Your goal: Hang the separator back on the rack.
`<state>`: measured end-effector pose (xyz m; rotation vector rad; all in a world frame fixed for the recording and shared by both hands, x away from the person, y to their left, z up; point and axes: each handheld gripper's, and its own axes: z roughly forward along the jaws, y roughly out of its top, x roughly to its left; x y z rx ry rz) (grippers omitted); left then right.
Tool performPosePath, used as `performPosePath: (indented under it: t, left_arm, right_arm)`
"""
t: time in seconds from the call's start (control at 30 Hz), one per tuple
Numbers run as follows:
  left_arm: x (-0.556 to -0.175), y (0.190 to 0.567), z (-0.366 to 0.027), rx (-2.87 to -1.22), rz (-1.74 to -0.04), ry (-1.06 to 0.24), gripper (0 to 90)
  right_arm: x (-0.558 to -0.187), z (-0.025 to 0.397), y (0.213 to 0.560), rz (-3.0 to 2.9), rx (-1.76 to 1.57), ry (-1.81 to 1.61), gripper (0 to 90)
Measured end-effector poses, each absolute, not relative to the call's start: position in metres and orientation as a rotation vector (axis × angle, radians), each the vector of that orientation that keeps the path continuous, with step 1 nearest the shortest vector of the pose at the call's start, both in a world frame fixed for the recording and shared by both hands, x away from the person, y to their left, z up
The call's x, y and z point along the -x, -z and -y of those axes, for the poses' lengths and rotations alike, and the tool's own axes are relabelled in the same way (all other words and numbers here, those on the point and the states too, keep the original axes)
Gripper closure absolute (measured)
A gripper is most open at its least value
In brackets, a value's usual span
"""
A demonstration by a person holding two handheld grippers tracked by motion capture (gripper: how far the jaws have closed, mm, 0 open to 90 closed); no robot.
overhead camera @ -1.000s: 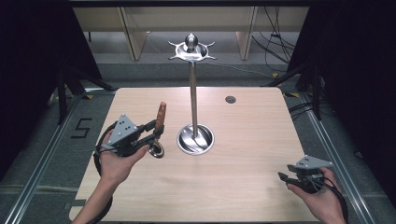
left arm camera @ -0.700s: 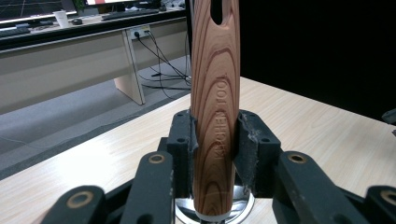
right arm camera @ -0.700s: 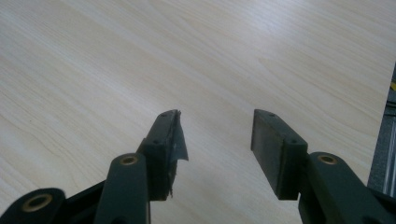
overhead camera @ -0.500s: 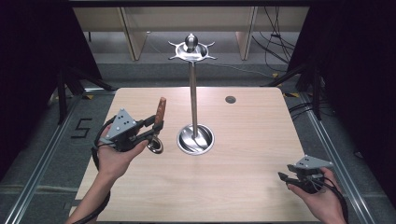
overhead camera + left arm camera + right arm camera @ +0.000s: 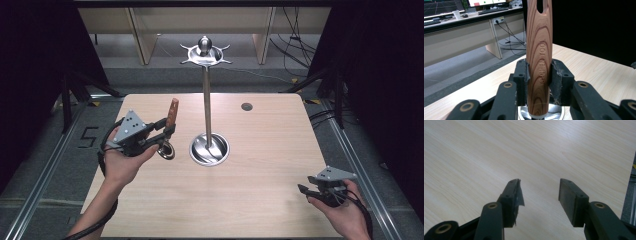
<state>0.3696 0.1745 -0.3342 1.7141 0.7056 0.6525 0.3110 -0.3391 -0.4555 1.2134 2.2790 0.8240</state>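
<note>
A: Pale wood table point(image 5: 260, 200), dark room round it, desks w/ monitors far back in the left gripper view. What's being handled?

B: Kitchen tool point(image 5: 170, 125) w/ a wooden handle. Left gripper point(image 5: 167, 131) has its jaws clamped on the handle, one pad each side. Handle stands roughly upright, tilted a bit. Close up, the handle point(image 5: 539, 57) shows brown grain, stamped letters running along it, and a slot near the top.

A: And the metal end?

B: Shiny round part point(image 5: 166, 151) hangs below the jaws, over the table's left half. Can't tell if it touches the wood. In the left gripper view a bit of bright metal point(image 5: 554, 111) shows under the handle.

A: What's nearest to it?

B: Metal stand point(image 5: 207, 100), just to the tool's right: round shiny base point(image 5: 210, 150) on the table, thin pole going up, top plate w/ hooks and a ball knob point(image 5: 204, 46). Tool and stand are apart, not touching.

A: Other hand?

B: Right gripper point(image 5: 306, 190) sits low by the table's near right corner, well apart from the tool & stand. Its jaws stand apart, nothing between them, bare wood beyond in the right gripper view point(image 5: 539, 190). One pad point(image 5: 517, 195) looks frayed.

A: Anything else on the table?

B: Small dark round spot point(image 5: 246, 106) near the far edge, right of the pole.
</note>
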Motion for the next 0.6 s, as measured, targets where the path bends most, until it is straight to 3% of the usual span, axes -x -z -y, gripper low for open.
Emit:
performPosePath:
  t: [0.6]
  left_arm:
    - [-0.379,0.324,-0.175,-1.724,-0.676,-0.629,67.6]
  right_arm:
    - [-0.311,0.339,0.456,-2.281,-1.206,-0.821,51.9]
